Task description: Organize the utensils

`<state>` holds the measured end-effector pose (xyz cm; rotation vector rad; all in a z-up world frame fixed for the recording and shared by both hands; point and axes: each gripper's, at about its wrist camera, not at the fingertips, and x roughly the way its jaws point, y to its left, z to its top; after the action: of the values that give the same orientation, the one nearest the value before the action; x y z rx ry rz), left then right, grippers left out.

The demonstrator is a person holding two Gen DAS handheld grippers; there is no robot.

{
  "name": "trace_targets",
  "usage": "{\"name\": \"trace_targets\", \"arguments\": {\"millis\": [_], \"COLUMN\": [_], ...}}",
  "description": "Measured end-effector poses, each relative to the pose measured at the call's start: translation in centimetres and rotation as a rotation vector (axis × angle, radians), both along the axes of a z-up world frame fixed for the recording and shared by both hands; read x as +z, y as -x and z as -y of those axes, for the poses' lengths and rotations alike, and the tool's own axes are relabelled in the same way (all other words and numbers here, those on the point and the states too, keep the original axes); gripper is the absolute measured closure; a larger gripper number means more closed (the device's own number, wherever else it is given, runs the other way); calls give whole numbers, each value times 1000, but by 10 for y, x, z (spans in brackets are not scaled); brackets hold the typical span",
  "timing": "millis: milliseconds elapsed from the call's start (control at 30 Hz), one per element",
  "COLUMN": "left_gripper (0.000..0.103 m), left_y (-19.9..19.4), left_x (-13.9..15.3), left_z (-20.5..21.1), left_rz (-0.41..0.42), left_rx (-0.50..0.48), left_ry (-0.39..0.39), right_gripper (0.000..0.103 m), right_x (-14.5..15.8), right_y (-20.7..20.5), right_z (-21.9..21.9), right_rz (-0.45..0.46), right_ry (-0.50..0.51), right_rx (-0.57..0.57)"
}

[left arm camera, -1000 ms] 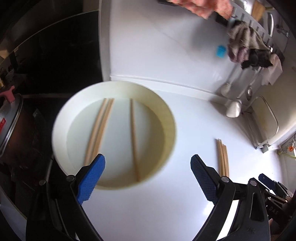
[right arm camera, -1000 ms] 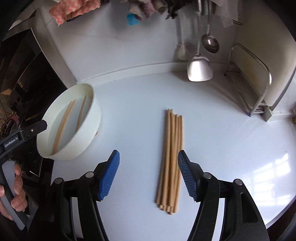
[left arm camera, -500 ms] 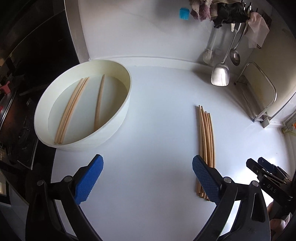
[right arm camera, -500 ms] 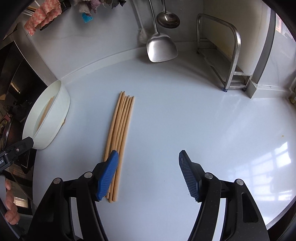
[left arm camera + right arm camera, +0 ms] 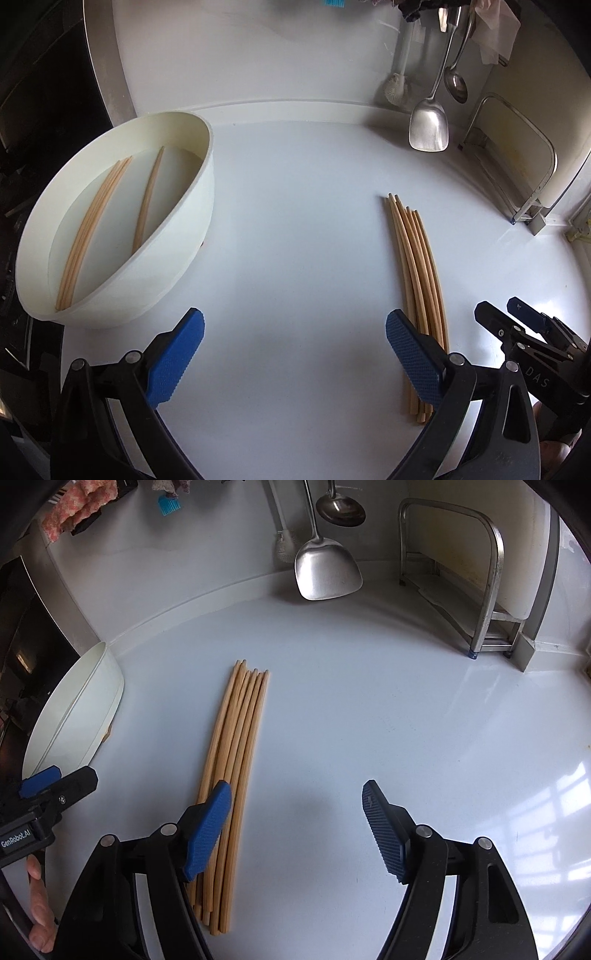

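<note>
The left gripper (image 5: 293,332) has just been opening, its ribbed blue pads (image 5: 173,363) wide apart over bare glossy white counter (image 5: 295,221). The right gripper (image 5: 295,825) has also been opening, nothing between its pads (one overlaps the bundle). Slim round wooden chopsticks (image 5: 236,760) lie bunched on the counter; three more rest in the round cream bowl (image 5: 192,229) beside a hanging steel spatula (image 5: 428,125)

A metal spatula (image 5: 327,572) and ladle (image 5: 340,507) hang beside a steel rack (image 5: 493,554).
</note>
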<state>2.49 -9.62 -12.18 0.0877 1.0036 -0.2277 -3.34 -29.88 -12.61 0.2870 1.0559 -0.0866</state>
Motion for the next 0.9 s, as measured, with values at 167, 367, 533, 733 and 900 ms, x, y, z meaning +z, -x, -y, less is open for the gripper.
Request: {"name": "trace_targets", "arguments": {"millis": [167,367,533,733,900], "left_gripper": [6,6,6,6,6], "left_y": [-6,-11,-13,-15,-17], "left_x": [-12,-17,-20,-25,-27], "left_z": [-5,-11,-13,-14,-14], "left_rz": [-16,-25,-27,-39,-45], "left_rx": [-1,15,12,17,13], "left_ry": [-3,0,-3,1,5], "right_gripper": [33,33,33,33,33], "right_x": [-10,-15,-19,-22,-22], "right_y": [-9,-17,-21,-22,-23], "right_z": [-3,-8,-14,-17,-21], "right_rz": [-16,-37,-55,-68,-76], "right_ry": [20,33,58,92,114], "right_rx": [-4,-18,-16,-20,-16]}}
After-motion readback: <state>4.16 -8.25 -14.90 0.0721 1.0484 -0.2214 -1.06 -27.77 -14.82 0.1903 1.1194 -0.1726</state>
